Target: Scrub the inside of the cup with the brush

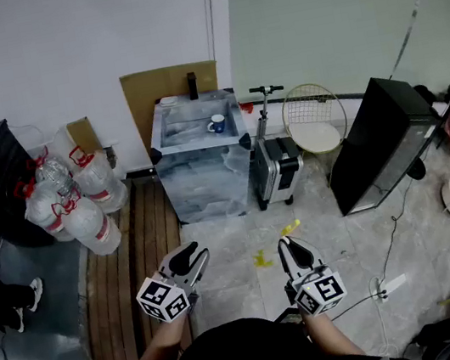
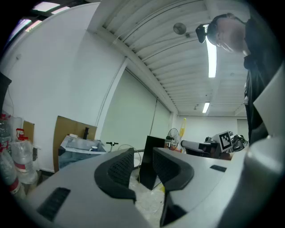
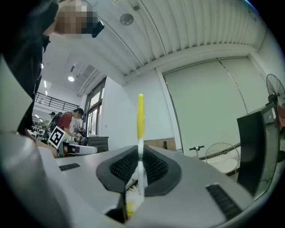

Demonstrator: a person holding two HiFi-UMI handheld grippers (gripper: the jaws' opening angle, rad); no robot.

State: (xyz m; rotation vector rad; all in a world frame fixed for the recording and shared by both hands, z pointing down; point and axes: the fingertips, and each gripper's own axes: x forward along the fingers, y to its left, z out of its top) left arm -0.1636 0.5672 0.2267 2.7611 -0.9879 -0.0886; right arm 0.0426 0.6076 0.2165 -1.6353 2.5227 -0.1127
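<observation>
Right gripper view: right tongs (image 3: 139, 164) pinch the brush (image 3: 140, 116). Left tongs (image 2: 144, 167) gape, empty. The cup (image 1: 216, 124) sits far from both; best hold it steady first.

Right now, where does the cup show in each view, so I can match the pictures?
Head view: the cup is upper centre, on top of the marbled cabinet.
Left gripper view: the cup is small, left of the gripper's jaws, on the same cabinet.
Right gripper view: not in it.
Shared landmark: the cardboard sheet against the wall behind the cabinet.
</observation>
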